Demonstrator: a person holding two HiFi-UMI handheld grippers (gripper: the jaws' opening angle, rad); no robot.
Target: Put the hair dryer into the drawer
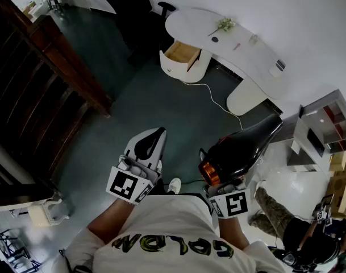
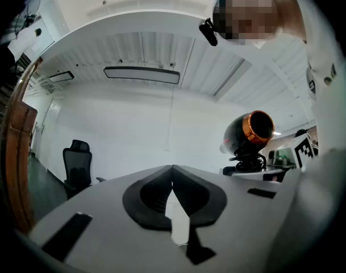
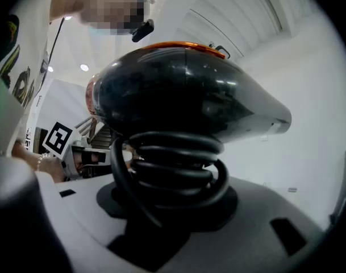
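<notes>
**Black hair dryer in the right gripper, drawer open across the room**

Black and glossy, with an orange ring at its rear end, the hair dryer sat in the right gripper. The jaws were closed on its handle, and the black cord was wound around this handle in several loops, so the pads pressed on cord and handle together. The body of the dryer lay across above the jaws, with the narrow end toward the right side of the right gripper view.

The left gripper was held level beside it, a little apart, and it carried nothing. In the left gripper view its two dark pads met at the tips, with only a thin gap lower down between them.

The person holding both grippers wore a white shirt with yellow-green letters and stood on a dark floor.

The drawer was well apart from the dryer, on the far side of this floor. It was pulled out from the rounded end of a curved white bench, and its wooden inside was visible. On the bench top lay a small sprig of flowers and some small items that I could not identify. A white cable ran over the floor near the bench. A black office chair stood behind the bench, near the drawer end. Dark wooden furniture filled the left side of the room.
</notes>
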